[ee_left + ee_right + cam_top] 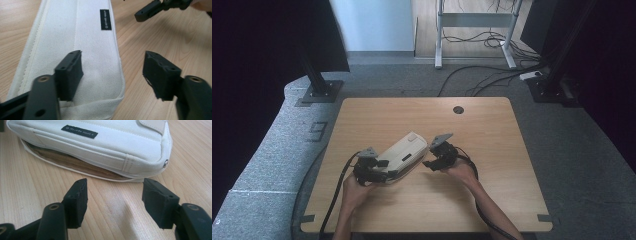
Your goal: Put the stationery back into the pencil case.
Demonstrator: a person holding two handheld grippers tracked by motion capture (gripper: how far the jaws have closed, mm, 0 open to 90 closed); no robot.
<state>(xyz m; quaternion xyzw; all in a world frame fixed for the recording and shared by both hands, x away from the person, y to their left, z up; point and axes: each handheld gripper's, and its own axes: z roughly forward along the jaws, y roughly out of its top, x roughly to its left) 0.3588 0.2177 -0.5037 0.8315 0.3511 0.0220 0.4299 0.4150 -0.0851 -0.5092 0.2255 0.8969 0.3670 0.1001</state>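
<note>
White canvas zip pouch [403, 152] lies flat on wooden table [492, 145]. Left gripper [112, 72] jaws apart over its end, unclamped. Right gripper [115, 197] jaws apart, just beside pouch.

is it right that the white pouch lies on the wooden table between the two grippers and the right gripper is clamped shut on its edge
Not quite. The white pouch does lie on the wooden table between the two grippers, but the right gripper is not clamped on it. The right gripper view shows its jaws apart over bare wood, short of the pouch's edge, with nothing between them.
</note>
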